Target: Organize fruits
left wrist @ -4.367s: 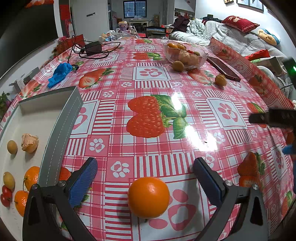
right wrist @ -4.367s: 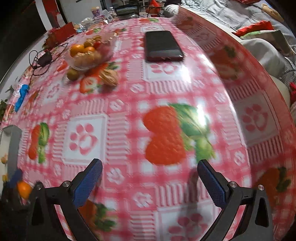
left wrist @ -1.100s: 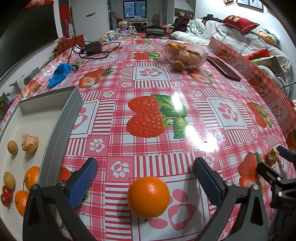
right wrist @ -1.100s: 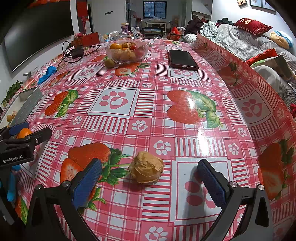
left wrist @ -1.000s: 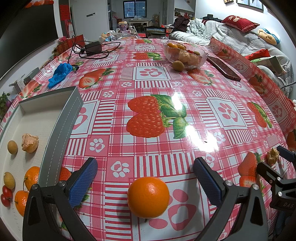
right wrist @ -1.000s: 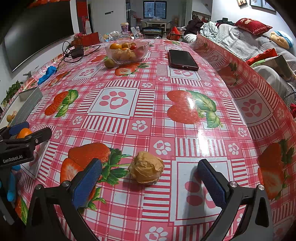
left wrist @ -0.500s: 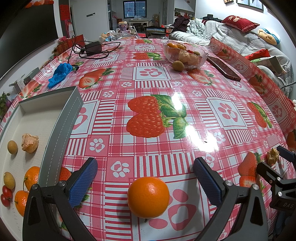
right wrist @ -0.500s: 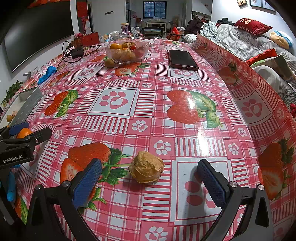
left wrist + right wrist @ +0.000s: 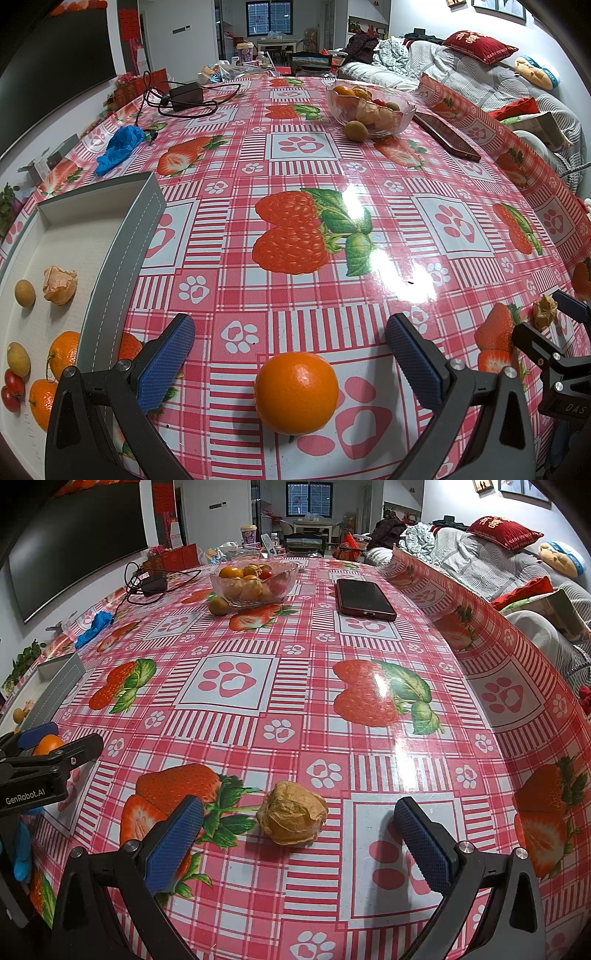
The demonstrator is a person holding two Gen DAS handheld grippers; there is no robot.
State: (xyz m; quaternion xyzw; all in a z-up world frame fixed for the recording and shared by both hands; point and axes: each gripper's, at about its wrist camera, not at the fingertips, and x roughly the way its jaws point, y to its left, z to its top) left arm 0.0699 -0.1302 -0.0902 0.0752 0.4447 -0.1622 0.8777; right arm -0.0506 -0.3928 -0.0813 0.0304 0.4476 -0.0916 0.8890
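An orange (image 9: 296,392) rests on the tablecloth between the spread fingers of my left gripper (image 9: 291,360), which is open and not touching it. A papery husked ground cherry (image 9: 292,818) lies between the wide fingers of my right gripper (image 9: 299,843), also open and clear of it. The grey tray (image 9: 122,236) at the left holds several fruits: oranges (image 9: 62,352), a husked cherry (image 9: 59,284), small yellow-brown fruits, red tomatoes. A glass bowl (image 9: 371,107) of mixed fruit stands far back, with one loose brown fruit (image 9: 355,130) beside it.
A dark phone (image 9: 364,599) lies right of the bowl. A charger with black cable (image 9: 184,98) and a blue crumpled glove (image 9: 120,147) sit at the far left. The tablecloth folds up along the right edge. The right gripper (image 9: 554,332) shows at the left wrist view's right edge.
Since 4.4 s ago the right gripper has come back from the bowl area to the near edge, and the husked cherry now lies between its fingers. Nothing moved in the last second.
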